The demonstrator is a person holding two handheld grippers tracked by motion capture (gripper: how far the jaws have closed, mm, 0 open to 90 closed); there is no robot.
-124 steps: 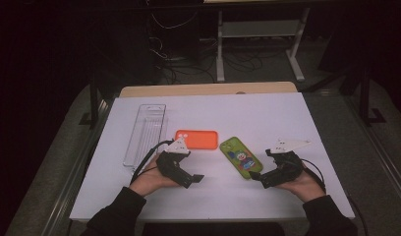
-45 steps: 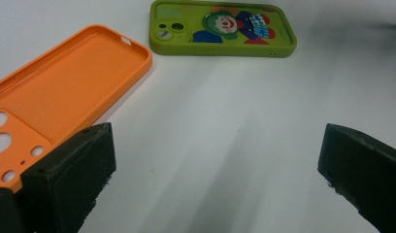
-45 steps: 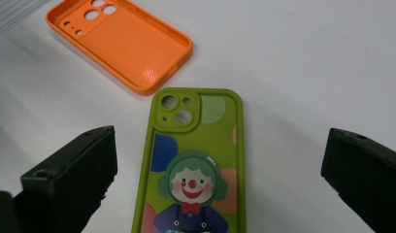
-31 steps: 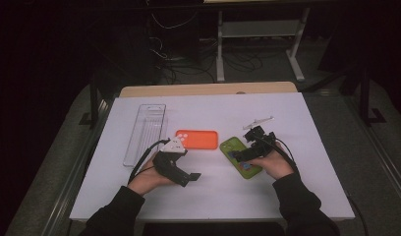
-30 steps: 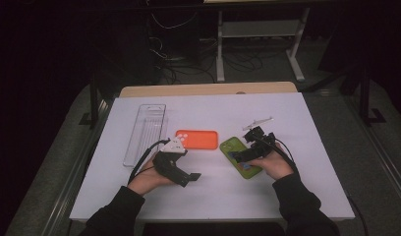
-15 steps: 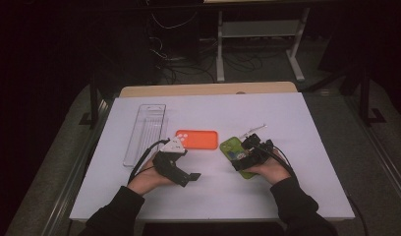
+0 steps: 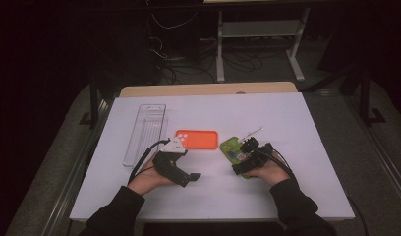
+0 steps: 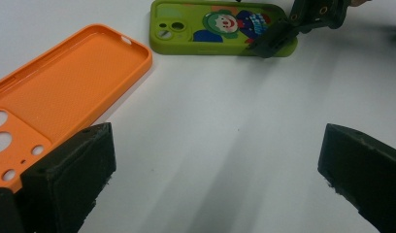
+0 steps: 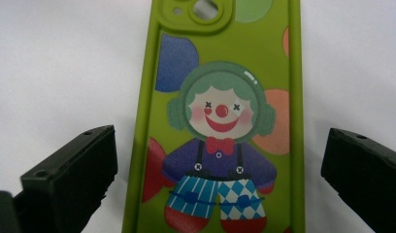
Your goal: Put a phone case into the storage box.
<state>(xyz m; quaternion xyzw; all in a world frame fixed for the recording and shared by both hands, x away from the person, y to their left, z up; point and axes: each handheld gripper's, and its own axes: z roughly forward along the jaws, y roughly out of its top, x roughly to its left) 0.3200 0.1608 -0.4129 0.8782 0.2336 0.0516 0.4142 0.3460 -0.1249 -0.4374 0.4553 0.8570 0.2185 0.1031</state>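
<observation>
Green clown phone case (image 9: 220, 131) flat between wide-open right hand-held gripper (image 9: 220, 189) jaws, seemingly untouched

We see a green phone case (image 9: 220, 121) lying flat on the white table, back side up, printed with a clown in a green wig, red nose, red bow tie and blue checked trousers among coloured balloons, its camera cut-out at the far end from the right gripper (image 7: 247, 158), whose jaws stand wide apart on either side of its near end. Just beside it, to its left and not touching, lies an orange phone case (image 8: 65, 97), hollow side up, showing its dotted inner lining and round camera holes.
</observation>
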